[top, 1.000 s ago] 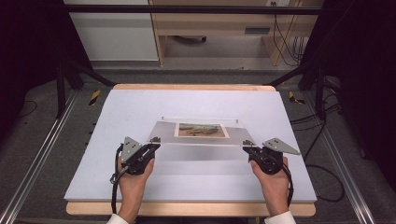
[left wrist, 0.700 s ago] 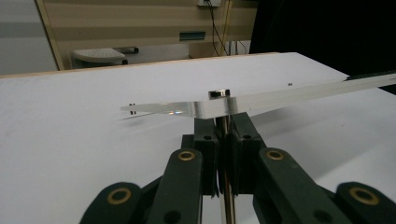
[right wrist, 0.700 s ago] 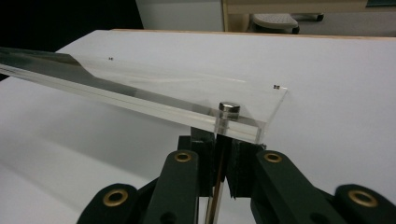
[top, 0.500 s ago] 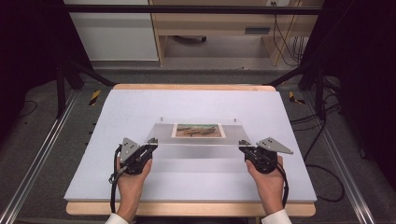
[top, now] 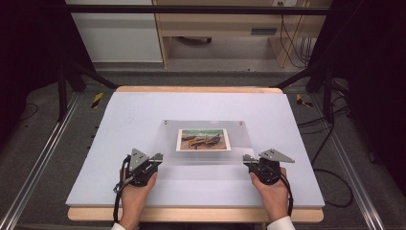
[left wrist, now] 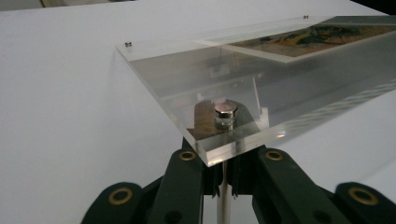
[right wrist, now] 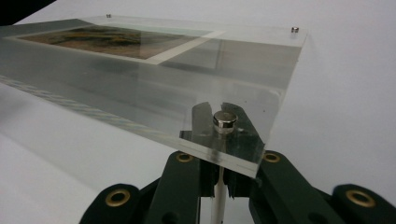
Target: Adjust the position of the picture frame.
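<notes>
Seen from above: a white worktop (top: 119, 124) on a wooden base, carrying a clear acrylic frame (top: 203, 158) near its middle, held at its two near corners. Sandwiched inside the frame, a small landscape-format picture (top: 203, 139) with a white border, showing what looks like boats on a shore in greens and browns; details too small to tell. Four small metal studs at the frame's corners, the far two (top: 166, 122) visible as dots from above. Left tool (top: 156, 157) at the near left corner, gripped by the person's left hand (top: 134, 191), black cable trailing back along the forearm and a grey three-cornered plate on top. Right tool (top: 246, 158) at the near right corner, gripped by the right hand (top: 273, 194), likewise cabled and plated. In the left gripper view, black jaws closed nearly together beneath the frame's corner, pinching a thin white post (left wrist: 224, 205) under a round silver stud (left wrist: 225, 112) that sits in the acrylic. In the right gripper view, the same arrangement mirrored: jaws clamped tight on a white post (right wrist: 216, 203) below a silver stud (right wrist: 224, 122), the clear slab stretching away with the picture inside. Frame tilted, near edge raised above the worktop; whether the far edge rests on the surface cannot be told. Beyond the worktop, grey floor, black stand legs, loose cables and a wooden bench.
</notes>
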Demonstrator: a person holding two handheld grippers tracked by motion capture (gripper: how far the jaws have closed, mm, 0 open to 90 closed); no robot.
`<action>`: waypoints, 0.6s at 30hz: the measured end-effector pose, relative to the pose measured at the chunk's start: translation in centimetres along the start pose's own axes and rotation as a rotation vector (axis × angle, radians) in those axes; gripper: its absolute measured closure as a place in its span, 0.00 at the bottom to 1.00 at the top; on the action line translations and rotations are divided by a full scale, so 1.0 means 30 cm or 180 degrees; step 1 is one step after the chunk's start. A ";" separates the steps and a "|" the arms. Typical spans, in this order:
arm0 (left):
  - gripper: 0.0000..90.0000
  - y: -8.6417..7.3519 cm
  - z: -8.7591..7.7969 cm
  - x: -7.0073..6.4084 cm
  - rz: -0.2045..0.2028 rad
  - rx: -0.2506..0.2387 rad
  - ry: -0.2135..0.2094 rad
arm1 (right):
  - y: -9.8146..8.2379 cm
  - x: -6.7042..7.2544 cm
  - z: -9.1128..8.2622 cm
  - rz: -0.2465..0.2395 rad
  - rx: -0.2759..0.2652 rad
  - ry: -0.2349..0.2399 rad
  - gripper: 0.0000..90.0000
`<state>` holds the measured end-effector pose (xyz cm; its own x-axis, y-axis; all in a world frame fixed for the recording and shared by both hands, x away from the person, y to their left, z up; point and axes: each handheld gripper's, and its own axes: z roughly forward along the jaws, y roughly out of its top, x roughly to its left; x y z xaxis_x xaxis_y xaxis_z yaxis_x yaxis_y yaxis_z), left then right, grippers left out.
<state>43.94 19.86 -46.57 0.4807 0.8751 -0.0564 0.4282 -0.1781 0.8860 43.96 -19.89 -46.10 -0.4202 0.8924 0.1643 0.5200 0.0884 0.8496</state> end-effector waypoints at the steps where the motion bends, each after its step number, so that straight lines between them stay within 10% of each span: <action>1: 0.92 -0.001 0.003 -0.002 0.0014 0.0034 -0.0005 | -0.001 -0.002 0.002 0.0006 0.0003 -0.0003 0.94; 18: 0.93 -0.021 0.034 0.016 0.0034 0.0175 0.0003 | -0.021 -0.004 0.040 -0.0030 0.0166 -0.0067 0.93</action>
<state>44.68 19.95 -47.63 0.4846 0.8735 -0.0467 0.4645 -0.2118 0.8599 44.57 -19.53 -47.26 -0.4098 0.9005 0.1453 0.5544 0.1194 0.8236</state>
